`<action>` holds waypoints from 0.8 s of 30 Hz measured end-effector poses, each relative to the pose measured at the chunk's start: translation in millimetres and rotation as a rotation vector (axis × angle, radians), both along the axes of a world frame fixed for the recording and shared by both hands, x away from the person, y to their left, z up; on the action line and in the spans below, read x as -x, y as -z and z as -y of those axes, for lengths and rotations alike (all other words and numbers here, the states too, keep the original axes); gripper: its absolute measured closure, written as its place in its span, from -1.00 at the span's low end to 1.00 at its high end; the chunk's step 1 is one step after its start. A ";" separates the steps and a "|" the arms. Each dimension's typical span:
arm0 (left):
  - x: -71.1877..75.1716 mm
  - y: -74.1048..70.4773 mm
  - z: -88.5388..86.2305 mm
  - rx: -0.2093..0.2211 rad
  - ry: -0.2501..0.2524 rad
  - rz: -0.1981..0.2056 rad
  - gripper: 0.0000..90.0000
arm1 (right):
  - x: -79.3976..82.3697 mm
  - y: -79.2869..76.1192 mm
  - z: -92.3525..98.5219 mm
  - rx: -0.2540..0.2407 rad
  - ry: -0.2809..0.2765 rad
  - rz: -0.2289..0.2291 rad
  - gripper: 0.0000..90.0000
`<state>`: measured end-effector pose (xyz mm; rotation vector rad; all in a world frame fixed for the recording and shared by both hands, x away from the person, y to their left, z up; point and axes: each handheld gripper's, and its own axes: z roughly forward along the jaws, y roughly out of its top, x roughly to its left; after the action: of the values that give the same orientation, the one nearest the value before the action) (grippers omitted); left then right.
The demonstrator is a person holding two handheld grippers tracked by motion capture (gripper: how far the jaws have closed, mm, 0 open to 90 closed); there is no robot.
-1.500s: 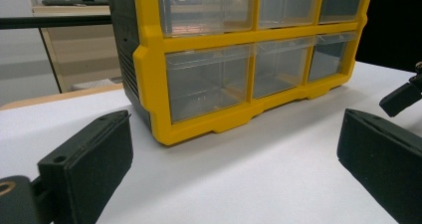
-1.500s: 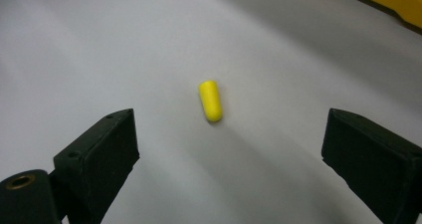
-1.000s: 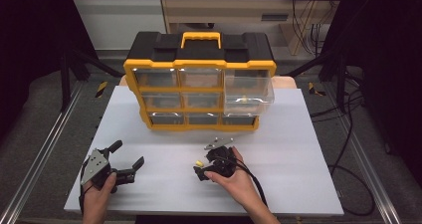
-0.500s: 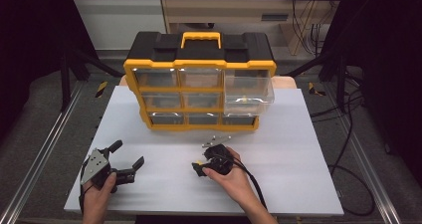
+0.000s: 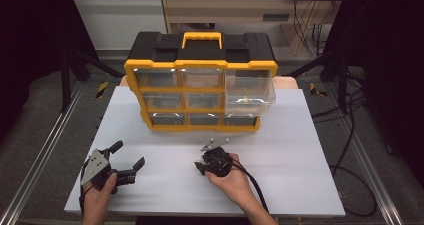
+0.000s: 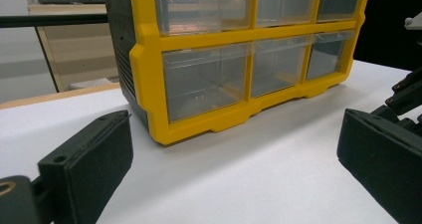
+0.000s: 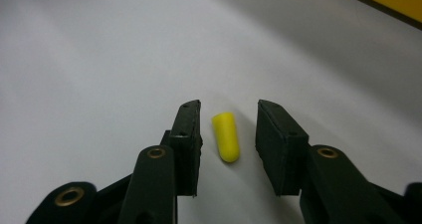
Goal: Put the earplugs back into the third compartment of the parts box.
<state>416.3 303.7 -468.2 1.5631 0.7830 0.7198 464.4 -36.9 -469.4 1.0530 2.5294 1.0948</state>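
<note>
A small yellow foam plug (image 7: 226, 137) lies on the white table between the jaws of my right gripper (image 7: 229, 108). Those jaws have just been closing, and a narrow gap shows on each side of the plug, so the pads are not touching it. In the high view my right gripper (image 5: 202, 168) sits at the front middle of the table, pointing left. My left gripper (image 5: 127, 155) rests at the front left, open and holding nothing. In its own view my left gripper (image 6: 234, 145) faces the organizer (image 6: 199, 64).
A yellow and black drawer organizer (image 5: 200, 60) with clear drawers stands at the back of the white table (image 5: 300, 150). Its top right drawer (image 5: 249, 92) is pulled out. Cables trail off the table's right side.
The right gripper's jaws have narrowed around the yellow plug. Both hands have stayed where they were, and the left gripper is unchanged.
</note>
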 end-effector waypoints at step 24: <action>-0.3 -0.3 -0.4 0.000 -0.004 0.004 -0.98 | 0.3 6.9 -1.7 0.042 -0.041 0.034 0.81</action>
<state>416.6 304.1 -467.9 1.5600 0.7834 0.7262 464.0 -35.2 -476.4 0.9674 2.5462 1.0554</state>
